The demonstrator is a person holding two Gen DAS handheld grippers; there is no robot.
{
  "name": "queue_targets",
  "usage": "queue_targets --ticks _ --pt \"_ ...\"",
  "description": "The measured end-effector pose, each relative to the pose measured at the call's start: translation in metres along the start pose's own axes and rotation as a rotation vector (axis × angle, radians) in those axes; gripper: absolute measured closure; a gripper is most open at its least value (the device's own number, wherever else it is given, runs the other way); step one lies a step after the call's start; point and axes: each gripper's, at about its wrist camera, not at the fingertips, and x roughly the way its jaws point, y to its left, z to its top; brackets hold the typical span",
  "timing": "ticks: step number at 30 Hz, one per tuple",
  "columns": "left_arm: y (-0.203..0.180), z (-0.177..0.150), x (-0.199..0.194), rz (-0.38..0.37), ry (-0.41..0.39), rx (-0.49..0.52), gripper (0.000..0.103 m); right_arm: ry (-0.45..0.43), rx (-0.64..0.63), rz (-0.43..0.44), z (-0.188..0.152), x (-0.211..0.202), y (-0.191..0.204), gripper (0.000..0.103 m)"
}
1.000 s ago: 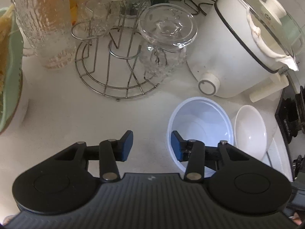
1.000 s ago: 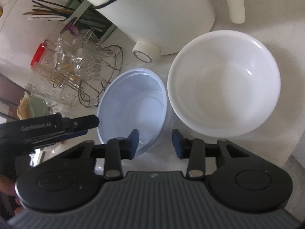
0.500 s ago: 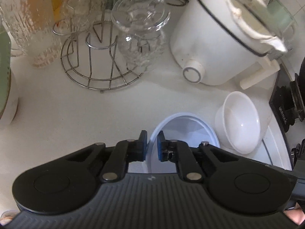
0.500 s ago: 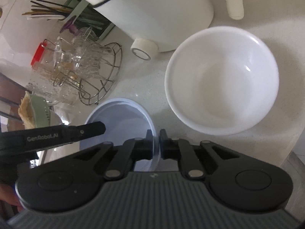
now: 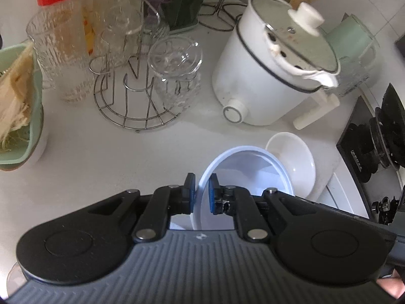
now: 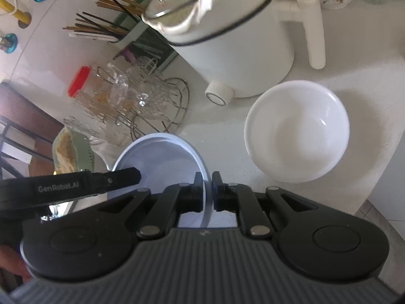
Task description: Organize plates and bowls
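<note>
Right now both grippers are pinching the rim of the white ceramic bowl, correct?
Not quite. Both the left gripper and right gripper are pinching the pale blue bowl; the right wrist view shows the white bowl untouched beside it.

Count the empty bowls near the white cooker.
2. The pale blue bowl is clamped at its rim by both the left gripper and right gripper; the white bowl sits on the counter beside it.

Both tongs, left (image 5: 201, 197) and right (image 6: 207, 192), were black linkages with silver pivot screws, blue pads (image 5: 214, 197) and ribbed grey housings; white "GenRobot.AI" lettering marked one.
</note>
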Motion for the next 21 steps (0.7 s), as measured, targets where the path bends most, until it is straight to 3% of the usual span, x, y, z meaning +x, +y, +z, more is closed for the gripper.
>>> queue_targets --ticks 10,21 --pt "0.001 -0.030 -0.045 -0.003 -0.040 -0.056 0.090 -0.025 -0.028 0.038 -0.013 -0.033 0.017 0.091" --pt "0.037 -0.070 -0.072 0.029 -0.063 -0.166 0.090 0.023 -0.125 0.055 -0.039 -0.024 0.050 0.090"
